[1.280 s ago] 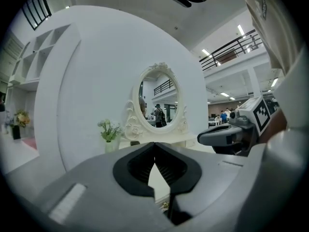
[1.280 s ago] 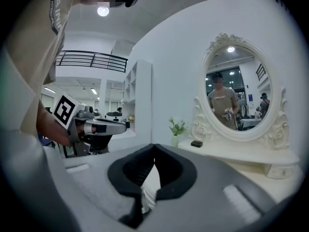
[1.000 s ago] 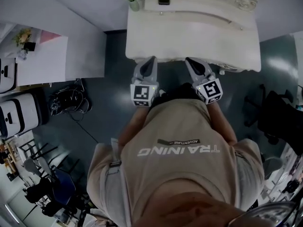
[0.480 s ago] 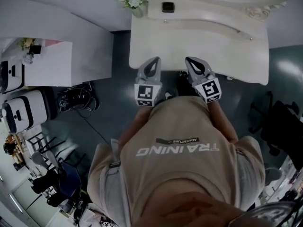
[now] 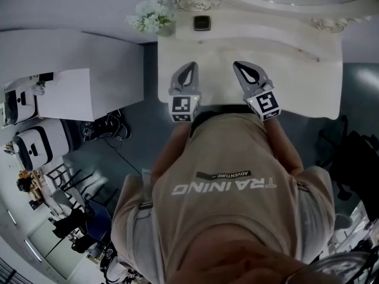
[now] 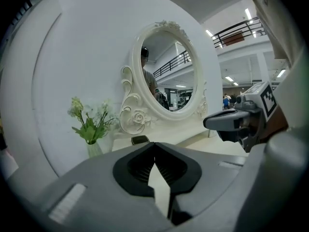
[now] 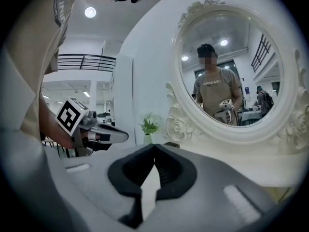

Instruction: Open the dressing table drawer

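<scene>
The white dressing table (image 5: 308,81) fills the top of the head view, and its drawer is hidden under the tabletop and behind my body. My left gripper (image 5: 188,71) hovers over the table's front edge, shut with nothing held. A hand's width to its right, my right gripper (image 5: 244,67) is shut and empty too. In the left gripper view the fingertips (image 6: 154,145) meet, with the oval mirror (image 6: 169,74) beyond. The right gripper (image 7: 154,148) faces the same mirror (image 7: 231,71).
A vase of flowers (image 5: 151,18) and a small dark box (image 5: 201,23) stand at the table's back left. A white desk (image 5: 71,70), white machines (image 5: 32,147) and cables (image 5: 103,126) lie on the left. Black chair (image 5: 355,158) on the right.
Both grippers have moved forward from just below the table's front edge to over the tabletop. The table now sits closer in the head view. Both stay shut.
</scene>
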The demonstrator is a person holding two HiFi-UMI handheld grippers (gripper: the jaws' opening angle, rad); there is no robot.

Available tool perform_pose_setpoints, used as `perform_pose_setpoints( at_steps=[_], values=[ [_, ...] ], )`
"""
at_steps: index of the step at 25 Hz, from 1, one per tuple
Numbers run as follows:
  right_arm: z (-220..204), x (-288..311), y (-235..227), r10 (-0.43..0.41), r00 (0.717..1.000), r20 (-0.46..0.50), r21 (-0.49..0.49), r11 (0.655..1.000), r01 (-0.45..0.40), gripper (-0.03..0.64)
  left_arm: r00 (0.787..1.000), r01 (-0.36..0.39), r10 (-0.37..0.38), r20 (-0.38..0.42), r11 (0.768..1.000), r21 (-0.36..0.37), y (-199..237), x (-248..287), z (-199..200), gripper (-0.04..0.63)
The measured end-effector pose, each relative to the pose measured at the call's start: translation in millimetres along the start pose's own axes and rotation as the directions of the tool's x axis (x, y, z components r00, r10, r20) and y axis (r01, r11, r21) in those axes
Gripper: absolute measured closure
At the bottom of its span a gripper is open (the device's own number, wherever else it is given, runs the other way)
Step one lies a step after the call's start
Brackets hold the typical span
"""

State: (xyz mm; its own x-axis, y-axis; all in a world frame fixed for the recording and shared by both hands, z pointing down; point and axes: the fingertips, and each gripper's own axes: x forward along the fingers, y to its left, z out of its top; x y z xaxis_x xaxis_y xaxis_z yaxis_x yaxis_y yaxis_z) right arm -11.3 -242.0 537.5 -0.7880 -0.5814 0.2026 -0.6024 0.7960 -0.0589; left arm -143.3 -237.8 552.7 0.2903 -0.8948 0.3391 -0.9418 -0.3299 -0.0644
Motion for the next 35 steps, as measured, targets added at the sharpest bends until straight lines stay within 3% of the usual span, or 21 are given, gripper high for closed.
perform_pose_setpoints(
  at_steps=[5,10,15,17,22,28,35],
  values=[
    [-9,8,-21,0.012,1.0,-0.029,0.016,1.0,-0.011,0.614,0.998,-0.041,0.04,-0.038,0.999,-0.031,10,39,-7,0.586],
    [-11,17,-33,0.011,0.999,-0.037,0.028,1.0,-0.01,0.614,0.993,-0.012,0.002,-0.117,0.996,-0.087,12,75,-34,0.586],
    [-14,13,-36,0.021,0.998,-0.066,0.021,1.0,-0.02,0.614,0.977,-0.045,0.017,-0.211,0.991,-0.128,24,103,-69,0.58],
    [-15,11,-42,0.015,0.997,-0.072,0.013,1.0,-0.014,0.614,0.966,-0.06,0.023,-0.257,0.989,-0.137,28,115,-86,0.518],
    [-19,5,-54,0.0,0.998,-0.07,0.021,1.0,0.002,0.614,0.937,-0.069,0.018,-0.348,0.988,-0.135,29,138,-115,0.512],
    [-22,1,-62,0.015,0.998,-0.055,0.051,0.999,-0.012,0.614,0.927,-0.106,0.057,-0.371,0.988,-0.113,31,151,-123,0.506],
    [-26,1,-69,0.019,0.998,-0.059,0.063,0.998,-0.015,0.614,0.931,-0.121,0.079,-0.356,0.988,-0.098,34,162,-124,0.506]
  ],
)
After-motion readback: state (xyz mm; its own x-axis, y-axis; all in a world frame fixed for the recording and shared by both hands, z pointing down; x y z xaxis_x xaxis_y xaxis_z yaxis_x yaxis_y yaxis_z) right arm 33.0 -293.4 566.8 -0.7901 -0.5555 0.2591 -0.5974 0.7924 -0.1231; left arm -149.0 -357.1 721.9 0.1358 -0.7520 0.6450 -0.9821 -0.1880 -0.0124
